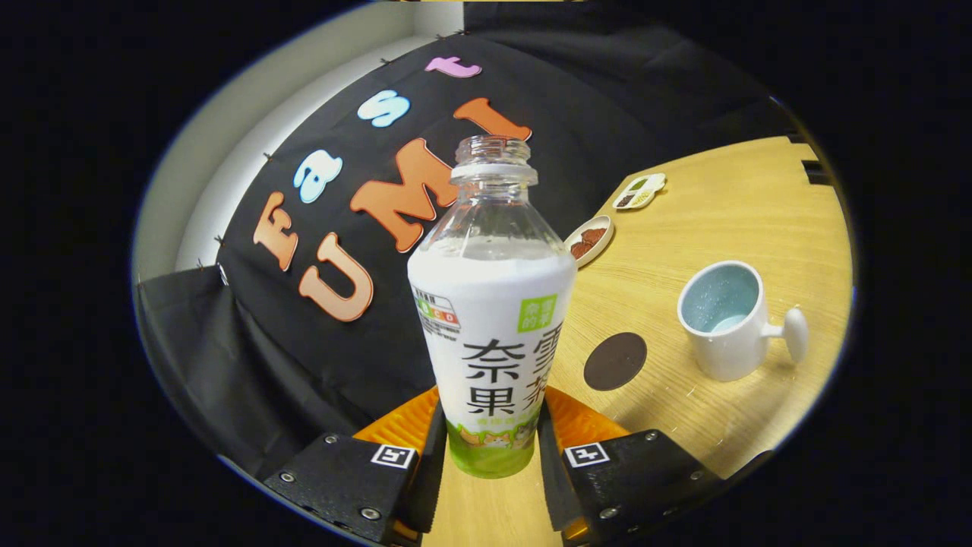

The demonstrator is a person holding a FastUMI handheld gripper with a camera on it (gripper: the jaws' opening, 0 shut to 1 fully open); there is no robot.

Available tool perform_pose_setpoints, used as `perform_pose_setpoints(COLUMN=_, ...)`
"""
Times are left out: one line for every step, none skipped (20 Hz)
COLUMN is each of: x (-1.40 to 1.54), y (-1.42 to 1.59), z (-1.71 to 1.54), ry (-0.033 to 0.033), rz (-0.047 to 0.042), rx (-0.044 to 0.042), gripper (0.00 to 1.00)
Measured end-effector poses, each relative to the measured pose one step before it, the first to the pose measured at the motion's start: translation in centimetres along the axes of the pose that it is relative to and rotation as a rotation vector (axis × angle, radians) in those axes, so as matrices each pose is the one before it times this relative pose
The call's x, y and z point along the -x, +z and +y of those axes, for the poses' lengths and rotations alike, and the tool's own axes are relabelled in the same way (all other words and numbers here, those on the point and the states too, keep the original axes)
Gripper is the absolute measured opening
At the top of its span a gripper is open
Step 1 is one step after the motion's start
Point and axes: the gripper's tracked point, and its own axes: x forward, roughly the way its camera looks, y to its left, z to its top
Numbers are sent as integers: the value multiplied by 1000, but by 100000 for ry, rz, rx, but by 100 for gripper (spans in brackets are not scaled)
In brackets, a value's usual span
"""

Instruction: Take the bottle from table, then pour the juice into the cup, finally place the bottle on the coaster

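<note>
A clear plastic bottle with a white wrap label and no cap stands between my fingers, and my gripper is shut on its lower body. Both pads press its sides. The whole scene is tilted, with the bottle's mouth up against the wall cloth. On the wooden table, beyond and to the right of the fingers, lies a dark round coaster. A white cup with a pale blue inside stands right of the coaster, its handle pointing away from the bottle.
Farther back on the table, behind the bottle's shoulder, sits a small oval dish with brown pieces. Beyond it lies a small divided tray of snacks. The black booth cloth hangs along the table's far and left sides.
</note>
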Motion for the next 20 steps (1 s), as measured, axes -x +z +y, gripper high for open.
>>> perform_pose_setpoints(x=-20, y=455, z=574, ry=1799, rz=-343, rx=-4627, gripper=57)
perform_pose_setpoints(x=-134, y=294, z=399, ry=1359, rz=-341, rx=-4688, gripper=57)
perform_pose_setpoints(x=-24, y=32, z=311, ry=941, rz=-136, rx=-4176, gripper=57)
perform_pose_setpoints(x=-116, y=120, z=211, ry=484, rz=186, rx=-3940, gripper=57)
perform_pose_setpoints(x=-46, y=101, z=228, ry=390, rz=-1, rx=-3453, gripper=57)
perform_pose_setpoints(x=-122, y=168, z=229, ry=282, rz=-173, rx=-3284, gripper=57)
perform_pose_setpoints(x=45, y=108, z=345, ry=552, rz=210, rx=-2591, gripper=57)
perform_pose_setpoints(x=-171, y=88, z=238, ry=518, rz=272, rx=-1891, gripper=57)
perform_pose_setpoints(x=21, y=-66, z=34, ry=262, rz=399, rx=-1054, gripper=57)
perform_pose_setpoints(x=-102, y=128, z=-13, ry=-166, rz=203, rx=-993, gripper=57)
perform_pose_setpoints(x=-160, y=-17, z=-71, ry=-812, rz=592, rx=-2204, gripper=57)
perform_pose_setpoints(x=-184, y=156, z=-44, ry=328, rz=-405, rx=-2963, gripper=57)
perform_pose_setpoints(x=16, y=264, z=310, ry=774, rz=-216, rx=-3292, gripper=57)
perform_pose_setpoints(x=-202, y=-78, z=92, ry=301, rz=641, rx=-3109, gripper=57)
perform_pose_setpoints(x=-123, y=-16, z=75, ry=366, rz=652, rx=-2031, gripper=57)
perform_pose_setpoints(x=-76, y=75, z=-170, ry=-109, rz=41, rx=-1454, gripper=57)
perform_pose_setpoints(x=150, y=53, z=-113, ry=-330, rz=88, rx=-1512, gripper=57)
perform_pose_setpoints(x=66, y=158, z=-95, ry=52, rz=11, rx=-1788, gripper=57)
perform_pose_setpoints(x=15, y=124, z=110, ry=669, rz=-39, rx=-1986, gripper=57)
perform_pose_setpoints(x=-91, y=134, z=192, ry=1019, rz=61, rx=-2429, gripper=57)
